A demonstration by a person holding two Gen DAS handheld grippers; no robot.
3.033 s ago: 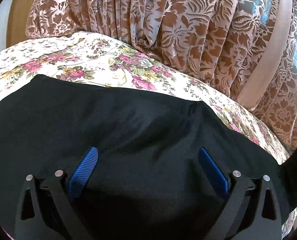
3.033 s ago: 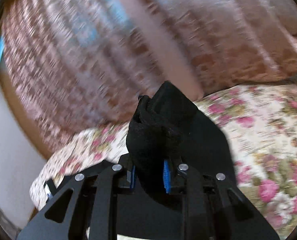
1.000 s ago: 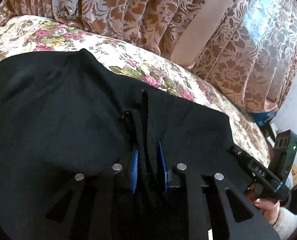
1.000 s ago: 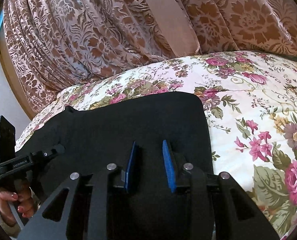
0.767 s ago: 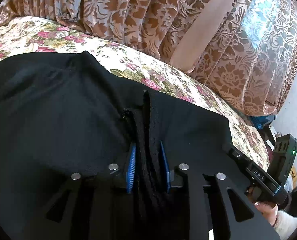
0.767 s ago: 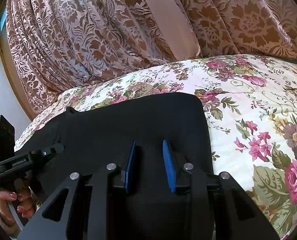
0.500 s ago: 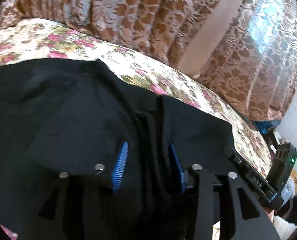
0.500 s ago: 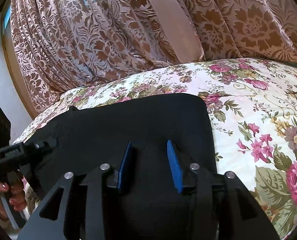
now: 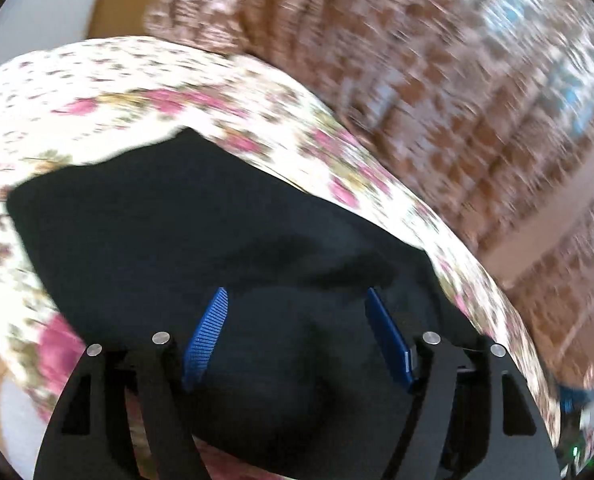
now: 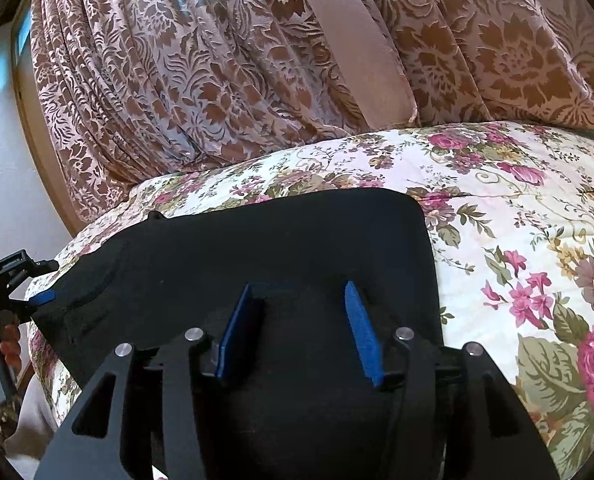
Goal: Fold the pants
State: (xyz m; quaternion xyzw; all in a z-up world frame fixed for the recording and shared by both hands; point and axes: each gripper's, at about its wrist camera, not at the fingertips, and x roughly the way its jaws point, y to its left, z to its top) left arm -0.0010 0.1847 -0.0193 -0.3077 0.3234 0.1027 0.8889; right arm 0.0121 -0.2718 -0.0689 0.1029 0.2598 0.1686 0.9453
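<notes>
Your left wrist view was smeared: the curtain and the bed cover's flowers were streaks. The pants ran under your right fingers and off the bottom edge. Your left hand was cut off.

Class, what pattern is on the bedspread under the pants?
Pink flowers on white bedspread, clearest in right wrist view.

left gripper: jaws opening, no longer pinching the upright ridge of the black pants, which now lie flat between its fingers; view swung left and blurred. right gripper: jaws opening wider over the pants than a second ago, nothing pinched.
</notes>
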